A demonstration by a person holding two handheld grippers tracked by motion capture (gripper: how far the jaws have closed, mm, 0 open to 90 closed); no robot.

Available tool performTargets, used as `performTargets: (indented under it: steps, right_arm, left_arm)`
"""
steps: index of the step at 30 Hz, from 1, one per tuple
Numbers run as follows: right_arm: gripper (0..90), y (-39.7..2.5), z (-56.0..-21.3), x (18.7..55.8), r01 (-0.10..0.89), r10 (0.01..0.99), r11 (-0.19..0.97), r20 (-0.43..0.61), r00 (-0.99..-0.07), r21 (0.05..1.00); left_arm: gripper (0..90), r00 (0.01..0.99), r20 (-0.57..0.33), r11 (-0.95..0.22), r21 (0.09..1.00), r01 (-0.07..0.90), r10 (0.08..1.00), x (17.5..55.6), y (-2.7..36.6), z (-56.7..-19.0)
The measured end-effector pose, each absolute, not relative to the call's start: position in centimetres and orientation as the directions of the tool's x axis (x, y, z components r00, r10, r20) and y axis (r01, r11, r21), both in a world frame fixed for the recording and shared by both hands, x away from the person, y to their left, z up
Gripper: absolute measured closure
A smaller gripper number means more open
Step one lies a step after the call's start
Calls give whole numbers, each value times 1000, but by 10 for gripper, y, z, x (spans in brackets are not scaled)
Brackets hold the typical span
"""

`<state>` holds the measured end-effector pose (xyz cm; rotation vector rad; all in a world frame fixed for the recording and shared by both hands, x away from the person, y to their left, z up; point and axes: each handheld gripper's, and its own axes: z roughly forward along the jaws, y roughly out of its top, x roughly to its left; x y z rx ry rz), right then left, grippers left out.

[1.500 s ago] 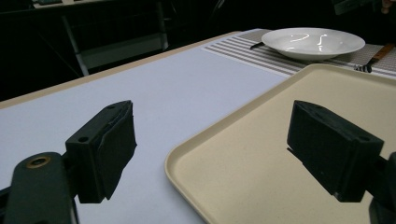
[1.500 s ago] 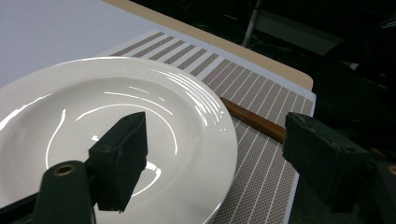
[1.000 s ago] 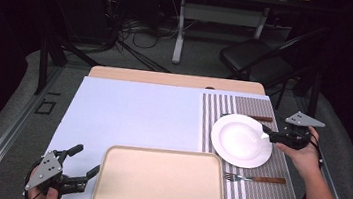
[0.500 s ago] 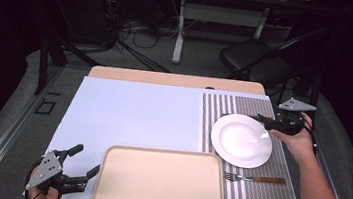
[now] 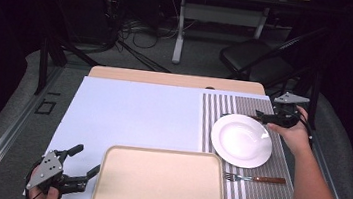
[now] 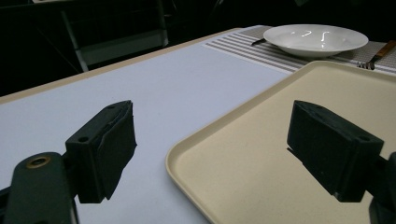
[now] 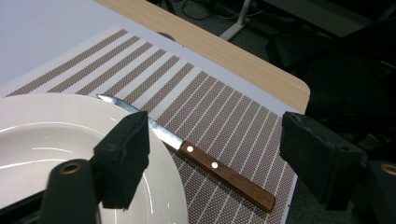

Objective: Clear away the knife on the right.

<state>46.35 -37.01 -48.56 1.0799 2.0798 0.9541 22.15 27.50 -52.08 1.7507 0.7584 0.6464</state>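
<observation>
Knife (image 7: pixel 205 158): wooden handle, lying on the far right of the striped placemat (image 5: pixel 224 105), blade tip under the white plate's (image 5: pixel 241 140) far rim
Right gripper (image 5: pixel 269 118): jaws spread wide, holding nothing; over the past second it has moved from the plate's right edge toward the far side, now poised above the knife; likely the next pick
Left gripper (image 5: pixel 82 161): released, idle at the beige tray's (image 5: pixel 159 188) near-left corner; unmoved
Fork (image 5: pixel 255 178): near side of the plate; untouched
</observation>
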Motion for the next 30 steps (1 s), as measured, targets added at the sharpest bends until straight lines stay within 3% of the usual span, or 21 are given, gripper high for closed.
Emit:
performTargets:
  steps: [16,24,30]
  right_arm:
    - [228,-360,-478,477,420,803,516,-250,-541,747]
    - [307,-351,-481,483,391,726,625,-320,-608,676]
    - [311,-348,-485,488,346,640,725,-398,-657,595]
  left_arm:
    - [156,650,56,-229,956,184,758,222,275,-522]
    - [156,650,56,-230,955,187,758,222,275,-522]
    - [156,649,55,-231,955,188,758,222,274,-522]
